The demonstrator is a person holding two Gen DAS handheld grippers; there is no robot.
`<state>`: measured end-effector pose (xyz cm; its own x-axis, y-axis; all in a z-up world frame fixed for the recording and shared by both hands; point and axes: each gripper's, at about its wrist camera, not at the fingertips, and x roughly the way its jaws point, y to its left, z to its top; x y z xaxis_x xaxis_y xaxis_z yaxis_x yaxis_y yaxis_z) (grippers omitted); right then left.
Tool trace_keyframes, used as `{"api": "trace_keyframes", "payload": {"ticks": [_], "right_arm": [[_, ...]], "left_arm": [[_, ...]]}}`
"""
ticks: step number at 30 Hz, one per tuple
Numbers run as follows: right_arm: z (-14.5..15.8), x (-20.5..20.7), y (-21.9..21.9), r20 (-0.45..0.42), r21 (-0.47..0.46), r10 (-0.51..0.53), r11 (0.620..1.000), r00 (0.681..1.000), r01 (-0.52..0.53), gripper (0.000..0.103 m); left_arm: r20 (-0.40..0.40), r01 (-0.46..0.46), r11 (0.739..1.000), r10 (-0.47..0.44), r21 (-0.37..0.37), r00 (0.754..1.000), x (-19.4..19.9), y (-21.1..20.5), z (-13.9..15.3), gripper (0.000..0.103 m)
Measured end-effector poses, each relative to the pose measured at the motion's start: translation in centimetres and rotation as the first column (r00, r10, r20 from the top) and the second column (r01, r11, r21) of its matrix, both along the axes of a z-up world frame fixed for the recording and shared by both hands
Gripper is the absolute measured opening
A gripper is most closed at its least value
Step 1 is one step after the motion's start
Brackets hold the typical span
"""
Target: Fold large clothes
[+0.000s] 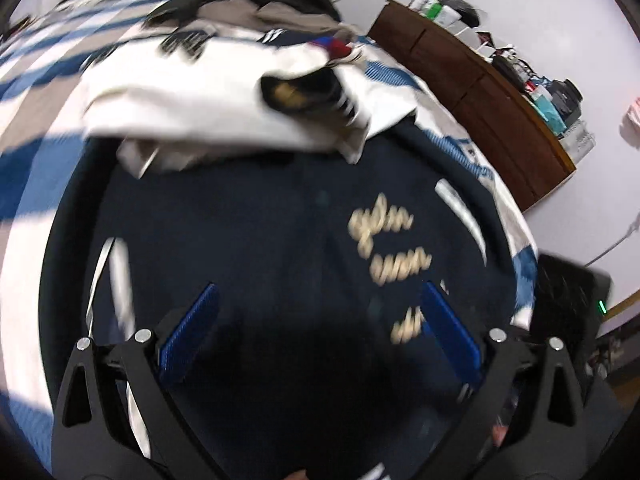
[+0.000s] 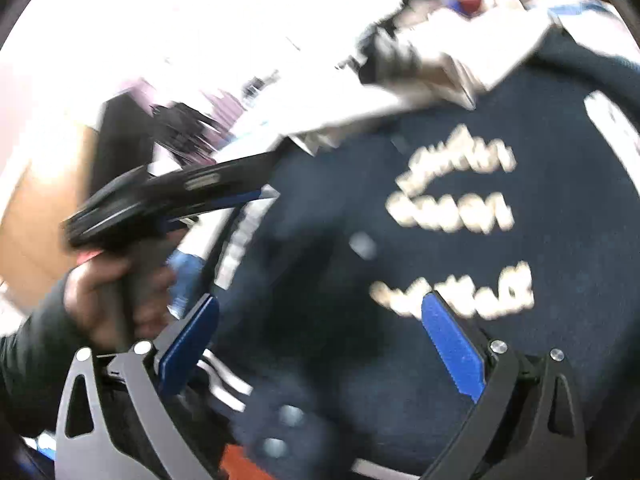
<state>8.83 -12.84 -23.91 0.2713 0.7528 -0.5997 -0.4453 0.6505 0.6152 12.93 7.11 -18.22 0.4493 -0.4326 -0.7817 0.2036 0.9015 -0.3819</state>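
A dark navy jacket with cream script lettering and white stripes along its sleeves (image 1: 280,248) lies spread flat on a bed covered by a blue, white and grey striped sheet (image 1: 36,92). In the left wrist view its lettered panel faces up, the lines of script stacked one under another toward the camera, and the garment's length runs from the near edge away toward a heap of other clothes. A white garment with dark trim (image 1: 200,96) lies across the far end of the jacket, with black and grey clothing piled behind it.

The left gripper (image 1: 320,304) hangs over the middle of the jacket with its blue-padded fingers (image 1: 192,332) spread as wide as they go. Nothing is between them; navy cloth fills the gap beneath, and the lettering sits just inside the right-hand pad. Whether the pads brush the fabric I cannot tell through the blur.

The right gripper (image 2: 320,312) is also spread wide and empty, poised over the same jacket (image 2: 460,360), the lowest line of script just beyond its right-hand blue pad (image 2: 452,352). Whether it touches the cloth is unclear. In that view the other gripper's black body (image 2: 168,196) shows at the left edge of the jacket, held by a person's hand (image 2: 108,296) in a dark sleeve.

A brown wooden dresser (image 1: 480,92) cluttered with small items stands against the white wall beyond the bed.
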Motion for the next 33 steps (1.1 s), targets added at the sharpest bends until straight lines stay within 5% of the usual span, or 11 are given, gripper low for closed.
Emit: {"api": "trace_keyframes", "payload": {"ticks": [5, 7, 13, 15, 21, 23, 24, 25, 30, 33], "right_arm": [[0.3, -0.2, 1.7, 0.06, -0.128, 0.016, 0.992, 0.998, -0.008, 0.099], [1.1, -0.3, 1.7, 0.072, -0.098, 0.001, 0.995, 0.997, 0.006, 0.098], [8.2, 3.8, 3.7, 0.323, -0.236, -0.007, 0.968, 0.946, 0.088, 0.099], [9.3, 6.6, 4.8, 0.381, -0.354, 0.011, 0.925, 0.925, 0.135, 0.099], [6.1, 15.2, 8.5, 0.442, -0.706, 0.199, 0.679, 0.875, 0.201, 0.098], [4.0, 18.0, 9.4, 0.381, -0.772, 0.243, 0.614, 0.892, 0.163, 0.09], [3.2, 19.3, 9.6, 0.356, -0.79, 0.251, 0.596, 0.9, 0.146, 0.075], [2.9, 20.2, 9.9, 0.339, -0.794, 0.252, 0.594, 0.907, 0.132, 0.058], [1.9, 23.9, 11.0, 0.267, -0.771, 0.218, 0.633, 0.939, 0.072, 0.026], [3.9, 26.1, 10.2, 0.275, -0.624, 0.088, 0.774, 0.957, 0.109, 0.021]], "left_arm": [[-0.036, -0.038, 0.998, 0.036, -0.053, 0.999, -3.4, 1.4, -2.6, 0.098], [-0.053, -0.009, 0.999, 0.007, -0.052, 0.999, -3.6, 1.1, -3.8, 0.098], [-0.043, 0.043, 0.998, -0.045, -0.05, 0.998, -3.4, 1.1, -5.2, 0.098], [-0.042, 0.047, 0.997, -0.05, -0.058, 0.998, -3.5, 1.2, -5.7, 0.098], [-0.03, 0.083, 0.997, -0.083, -0.004, 0.996, -3.8, 0.5, -5.6, 0.098], [-0.04, 0.079, 0.997, -0.08, -0.022, 0.996, -3.7, 0.8, -5.6, 0.098], [-0.047, 0.073, 0.996, -0.075, -0.042, 0.996, -3.5, 1.1, -5.6, 0.098], [-0.053, 0.066, 0.996, -0.069, -0.059, 0.996, -3.4, 1.3, -5.6, 0.098], [-0.074, 0.046, 0.994, -0.053, -0.099, 0.996, -2.9, 1.7, -5.4, 0.098], [-0.065, 0.046, 0.994, -0.053, -0.096, 0.997, -2.7, 1.9, -5.2, 0.098]]}}
